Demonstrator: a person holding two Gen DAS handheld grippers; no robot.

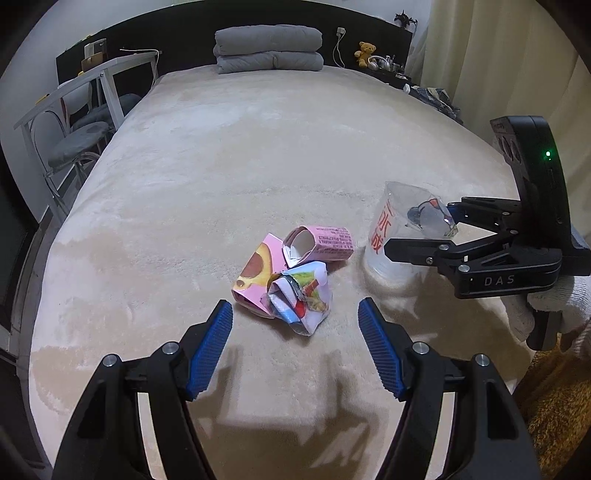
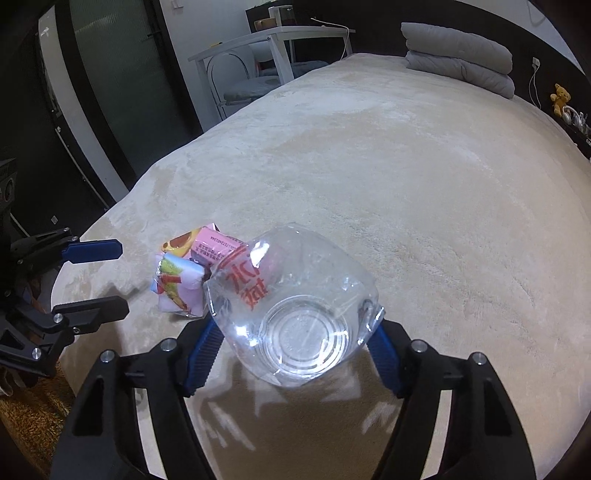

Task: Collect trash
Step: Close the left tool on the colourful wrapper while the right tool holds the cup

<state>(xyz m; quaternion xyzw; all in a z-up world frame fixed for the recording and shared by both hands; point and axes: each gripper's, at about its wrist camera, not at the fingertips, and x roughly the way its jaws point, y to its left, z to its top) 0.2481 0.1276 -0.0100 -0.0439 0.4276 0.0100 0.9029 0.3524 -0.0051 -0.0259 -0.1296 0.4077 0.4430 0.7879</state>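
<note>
While the left gripper [image 1: 295, 317] hovers with its blue pads spread and nothing between them at the bottom of the left wrist view, a small heap of trash lies just beyond its tips on the beige bed cover [image 1: 258, 166]: a crumpled colourful wrapper [image 1: 301, 299] nearest, a flattened pink carton [image 1: 255, 273] touching it on the left, and a second pink carton [image 1: 321, 245] with an open end resting behind both. To the right of the heap, the right gripper [image 1: 417, 230] comes in from the frame's right edge, held by a white-gloved hand [image 1: 546, 306], and pinches a clear, crushed plastic bottle [image 1: 399, 236] with red lettering; in the right wrist view its pads press on both sides of the bottle's dented body, the base facing the camera, and the bottle hides part of the cartons behind it. Farther up, the cover is bare as far as a folded grey duvet [image 1: 267, 48] against the dark headboard [image 1: 184, 33]. A white table [image 1: 92, 77] and chairs stand at the upper left, a teddy bear [image 1: 365, 51] at the upper right.
</note>
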